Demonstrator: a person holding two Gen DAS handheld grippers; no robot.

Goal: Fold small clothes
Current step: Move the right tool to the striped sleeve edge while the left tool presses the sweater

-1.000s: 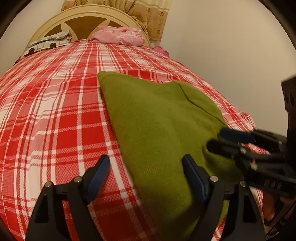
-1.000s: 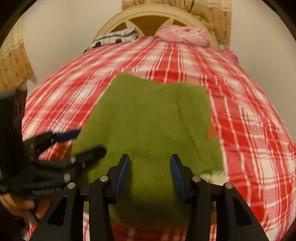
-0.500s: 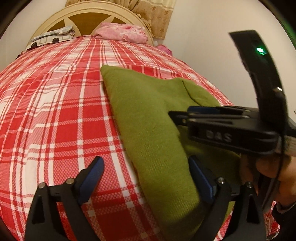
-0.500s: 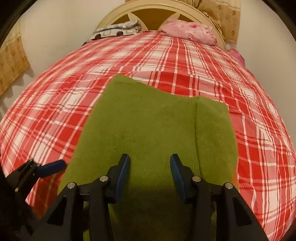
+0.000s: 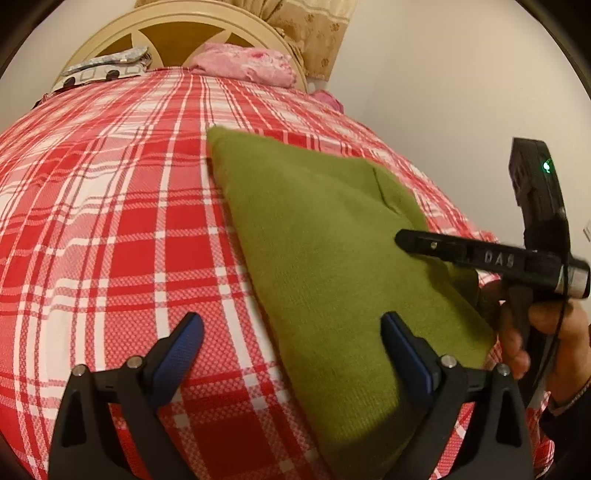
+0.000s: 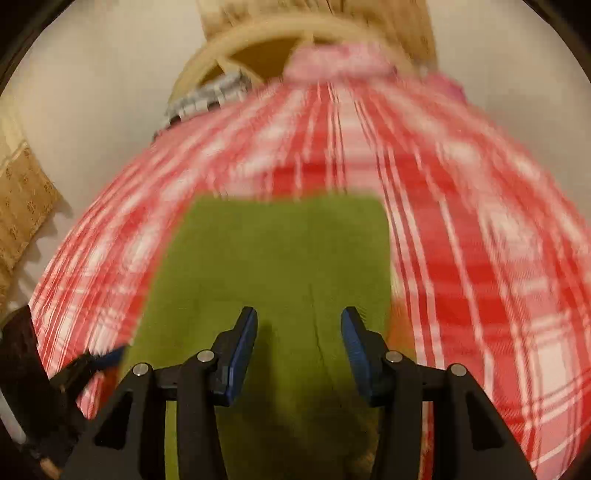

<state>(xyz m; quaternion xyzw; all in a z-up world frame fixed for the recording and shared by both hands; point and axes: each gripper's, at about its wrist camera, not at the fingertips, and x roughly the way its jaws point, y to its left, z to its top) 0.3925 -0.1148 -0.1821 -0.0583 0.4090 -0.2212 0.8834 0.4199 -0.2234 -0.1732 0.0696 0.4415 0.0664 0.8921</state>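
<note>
Nearest the lens, left gripper point(image 5: 291, 343) and right gripper point(image 6: 299, 332) both stand apart, empty (right view blurred). Beyond, green garment point(image 5: 332, 258) lies folded on plaid bedspread point(image 5: 110, 221); grasp near corners evenly, I judge.

Olive-green garment point(image 5: 325, 258) mid-frame, plain. Red-and-white plaid bedspread point(image 5: 110, 221) under it. Pink floral pillow point(image 5: 247, 66) up top, cream headboard point(image 5: 177, 33) behind, tan patterned curtain point(image 5: 314, 33) upper right. Black grippers, blue pads point(image 5: 181, 350).
</note>
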